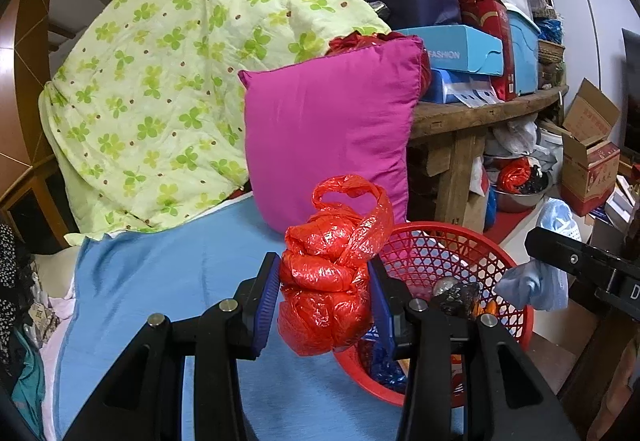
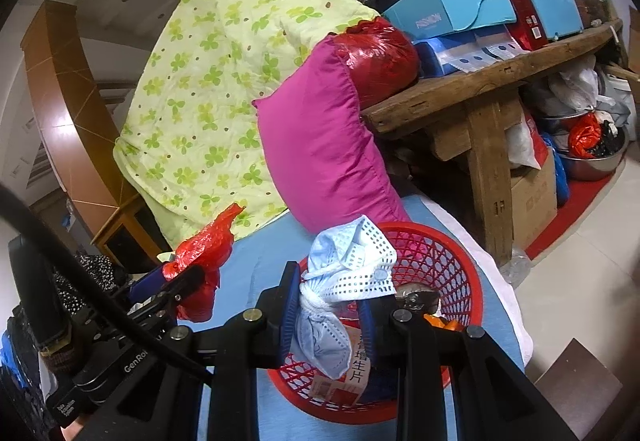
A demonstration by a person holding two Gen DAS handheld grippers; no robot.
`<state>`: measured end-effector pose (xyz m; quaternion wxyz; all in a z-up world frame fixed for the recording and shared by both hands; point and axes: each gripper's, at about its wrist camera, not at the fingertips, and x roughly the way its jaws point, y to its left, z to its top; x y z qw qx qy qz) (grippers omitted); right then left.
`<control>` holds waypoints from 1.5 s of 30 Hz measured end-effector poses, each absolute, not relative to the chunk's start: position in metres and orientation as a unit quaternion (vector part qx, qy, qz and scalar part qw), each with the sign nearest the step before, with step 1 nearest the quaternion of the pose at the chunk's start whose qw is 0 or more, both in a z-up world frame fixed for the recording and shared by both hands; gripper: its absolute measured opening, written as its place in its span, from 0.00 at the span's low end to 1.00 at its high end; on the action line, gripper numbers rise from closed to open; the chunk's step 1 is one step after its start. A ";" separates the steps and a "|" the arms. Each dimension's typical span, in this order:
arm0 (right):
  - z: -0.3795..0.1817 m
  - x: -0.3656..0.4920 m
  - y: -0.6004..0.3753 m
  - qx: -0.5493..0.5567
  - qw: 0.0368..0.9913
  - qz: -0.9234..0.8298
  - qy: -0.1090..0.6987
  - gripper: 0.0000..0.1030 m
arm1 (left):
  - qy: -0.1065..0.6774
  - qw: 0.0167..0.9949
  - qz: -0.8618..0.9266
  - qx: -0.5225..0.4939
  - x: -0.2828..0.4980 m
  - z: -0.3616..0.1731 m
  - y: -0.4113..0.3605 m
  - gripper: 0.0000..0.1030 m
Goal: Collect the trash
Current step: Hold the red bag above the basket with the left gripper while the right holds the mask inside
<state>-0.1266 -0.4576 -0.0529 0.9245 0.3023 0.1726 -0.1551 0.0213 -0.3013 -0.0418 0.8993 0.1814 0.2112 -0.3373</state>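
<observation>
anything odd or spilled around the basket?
Nothing spilled. Red basket sits upright on the blue sheet, trash inside. Left claw grips a red bag, right claw a crumpled mask. One oddity: the pink pillow leans propped against the bench.

Plastic bag point(image 1: 332, 273): showing glossy red-orange; mesh basket point(image 1: 448, 253): showing red lattice; crumpled face mask point(image 2: 348, 281): showing pale blue with white dotted weave; pillow point(image 1: 328, 129): showing plain magenta; quilt point(image 1: 160, 81): showing pale yellow-green, printed with green clovers and brown dots; sheet point(image 1: 160, 281): showing plain light blue; gripper pads point(image 1: 269, 293): showing dark blue on black
</observation>
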 end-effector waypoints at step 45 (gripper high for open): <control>-0.066 -0.111 -0.461 0.306 0.919 -0.160 0.191 0.29 | 0.237 0.889 -0.347 0.179 0.035 -0.063 -0.314 0.43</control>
